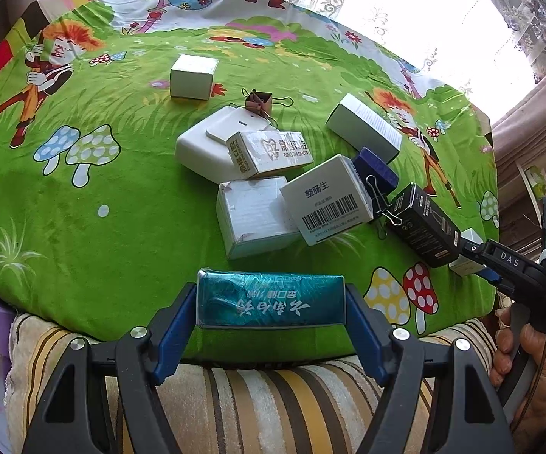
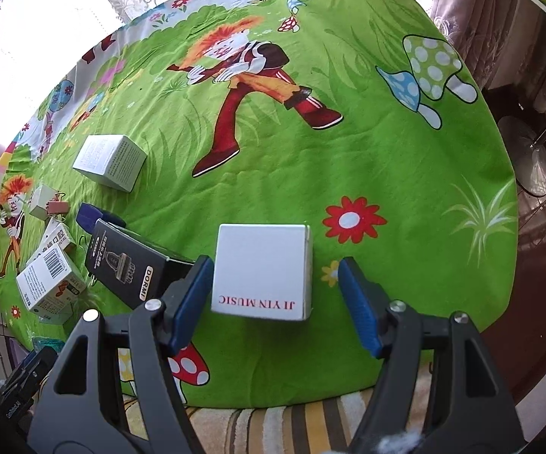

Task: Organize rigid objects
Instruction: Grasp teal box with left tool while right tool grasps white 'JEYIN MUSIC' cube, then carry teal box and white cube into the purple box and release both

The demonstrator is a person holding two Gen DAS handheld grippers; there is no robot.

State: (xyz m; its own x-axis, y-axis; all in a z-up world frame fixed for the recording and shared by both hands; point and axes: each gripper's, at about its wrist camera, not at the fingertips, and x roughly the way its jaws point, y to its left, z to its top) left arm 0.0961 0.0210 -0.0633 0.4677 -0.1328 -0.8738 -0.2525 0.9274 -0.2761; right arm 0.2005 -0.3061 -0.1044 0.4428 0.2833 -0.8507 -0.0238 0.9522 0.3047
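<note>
My left gripper (image 1: 271, 304) is shut on a teal foil-wrapped box (image 1: 269, 302), held at the near edge of the green cartoon cloth (image 1: 84, 196). In the middle of the cloth lies a cluster of boxes: a white barcode box (image 1: 326, 198), a plain white box (image 1: 254, 215), a printed carton (image 1: 269, 153), a flat white device (image 1: 212, 143) and a black box (image 1: 422, 223). My right gripper (image 2: 275, 293) is open around a white "JI YIN MUSIC" box (image 2: 263, 270). The left pad touches the box and the right pad stands apart from it.
Binder clips (image 1: 261, 102) lie among the boxes. A small white box (image 1: 193, 75) stands farther back and another white box (image 1: 363, 126) to the right. A striped towel (image 1: 273, 397) lies under the cloth's near edge. A fan base (image 2: 530, 155) stands on the floor at right.
</note>
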